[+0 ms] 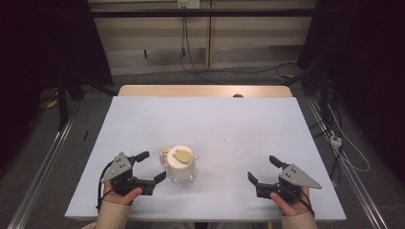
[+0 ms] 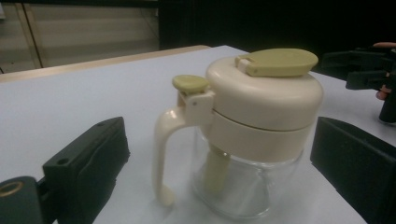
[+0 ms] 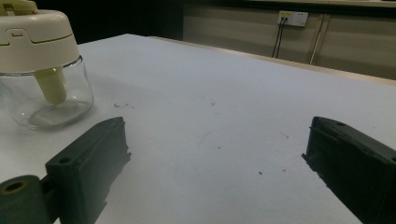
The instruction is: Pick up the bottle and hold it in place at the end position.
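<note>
A small glass jar with a cream lid, a cream handle and a yellowish flip cap [image 1: 181, 164] [image 2: 252, 130] [image 3: 42, 65] stands upright on the white table top, left of the middle and near the front. My left gripper [image 1: 152, 166] [image 2: 219, 163] is open just to its left, its jaws reaching either side of the jar's handle end without touching it. My right gripper [image 1: 262, 169] [image 3: 215, 158] stands open at the front right, well apart from the jar, with bare table between its jaws.
The white table top [image 1: 215, 124] has a wooden strip along its far edge. Cables [image 1: 344, 148] and a power strip lie on the floor at the right. Metal rails [image 1: 43, 167] run along both sides of the table. A wall with a socket stands behind.
</note>
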Tool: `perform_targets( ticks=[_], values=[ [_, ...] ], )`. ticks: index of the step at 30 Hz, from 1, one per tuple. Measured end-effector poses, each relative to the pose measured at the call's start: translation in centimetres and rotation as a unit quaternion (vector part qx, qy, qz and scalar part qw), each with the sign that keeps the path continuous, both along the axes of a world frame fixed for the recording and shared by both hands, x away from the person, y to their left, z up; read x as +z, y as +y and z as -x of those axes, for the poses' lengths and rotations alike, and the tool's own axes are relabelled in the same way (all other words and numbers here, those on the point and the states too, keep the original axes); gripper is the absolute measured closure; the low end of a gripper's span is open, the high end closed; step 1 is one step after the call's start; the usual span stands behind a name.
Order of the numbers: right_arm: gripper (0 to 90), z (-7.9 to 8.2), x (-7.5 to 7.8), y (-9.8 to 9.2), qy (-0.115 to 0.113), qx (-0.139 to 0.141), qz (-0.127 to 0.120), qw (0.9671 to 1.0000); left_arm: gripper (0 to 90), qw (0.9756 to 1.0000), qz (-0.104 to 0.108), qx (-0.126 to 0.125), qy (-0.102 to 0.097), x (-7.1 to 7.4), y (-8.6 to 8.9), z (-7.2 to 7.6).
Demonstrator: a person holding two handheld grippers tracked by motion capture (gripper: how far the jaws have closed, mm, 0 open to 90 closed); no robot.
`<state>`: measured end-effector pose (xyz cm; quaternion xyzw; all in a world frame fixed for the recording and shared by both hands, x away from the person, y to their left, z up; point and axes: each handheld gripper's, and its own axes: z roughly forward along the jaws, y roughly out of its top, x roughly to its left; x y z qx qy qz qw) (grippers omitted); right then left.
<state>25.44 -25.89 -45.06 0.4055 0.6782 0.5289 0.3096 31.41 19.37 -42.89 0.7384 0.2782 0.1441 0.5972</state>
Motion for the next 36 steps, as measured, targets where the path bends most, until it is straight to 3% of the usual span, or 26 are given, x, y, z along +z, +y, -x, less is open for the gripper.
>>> perform_targets(
  ticks=[19, 27, 36],
  values=[
    [5.5, -0.1, 0.0, 0.1, 0.0, -0.007, 0.002, 1.0, 10.9, 0.9993, -0.02, -0.02, 0.025, -0.4, -1.7, 0.7],
    [5.7, -0.1, 0.0, 0.1, 0.0, -0.006, 0.002, 1.0, 10.7, 0.9988, -0.025, -0.014, 0.04, -0.7, -2.4, 0.6],
    [5.8, -0.2, 0.0, 0.1, -0.001, -0.006, 0.002, 1.0, 7.1, 0.9987, -0.034, -0.002, 0.039, -0.9, -4.0, 0.3]
  ],
)
